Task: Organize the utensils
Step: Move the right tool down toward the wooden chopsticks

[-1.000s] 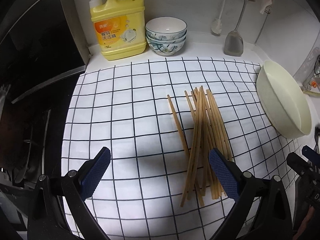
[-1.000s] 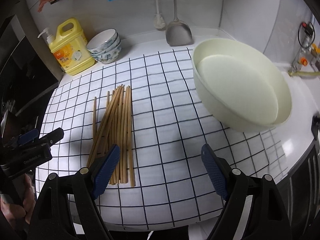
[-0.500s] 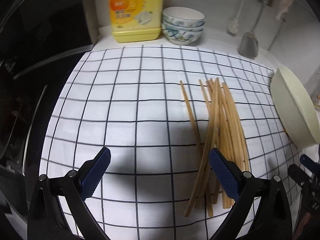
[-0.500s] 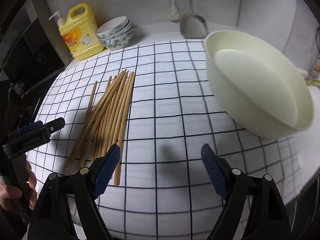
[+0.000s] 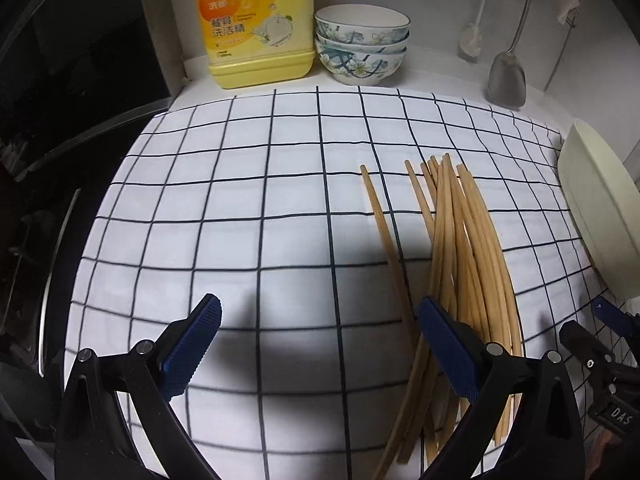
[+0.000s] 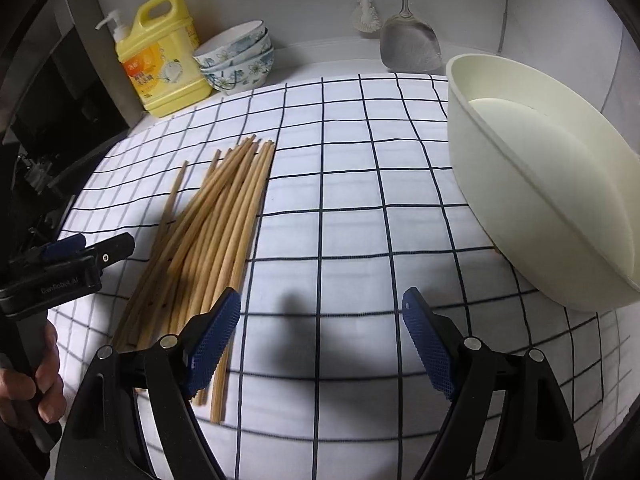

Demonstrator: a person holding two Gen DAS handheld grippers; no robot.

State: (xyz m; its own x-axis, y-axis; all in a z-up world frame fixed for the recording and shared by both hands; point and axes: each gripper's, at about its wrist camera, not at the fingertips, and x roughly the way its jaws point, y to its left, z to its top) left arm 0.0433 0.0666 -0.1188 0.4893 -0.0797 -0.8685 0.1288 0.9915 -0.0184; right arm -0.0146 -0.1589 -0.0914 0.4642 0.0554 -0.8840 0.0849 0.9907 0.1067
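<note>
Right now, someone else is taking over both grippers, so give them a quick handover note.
Left gripper: open, empty, low over the checked cloth, just left of the chopsticks.
Right gripper: open, empty, just right of the chopsticks.
Chopsticks lie in a loose pile on the cloth, one stick apart on the left. Cream basin at the cloth's right edge looks empty.
Done: nothing gripped yet.
Left: gather and put away the chopsticks.

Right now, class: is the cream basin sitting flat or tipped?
Tipped. The basin leans with its near side on the checked cloth and its opening tilted toward the chopsticks.
</note>
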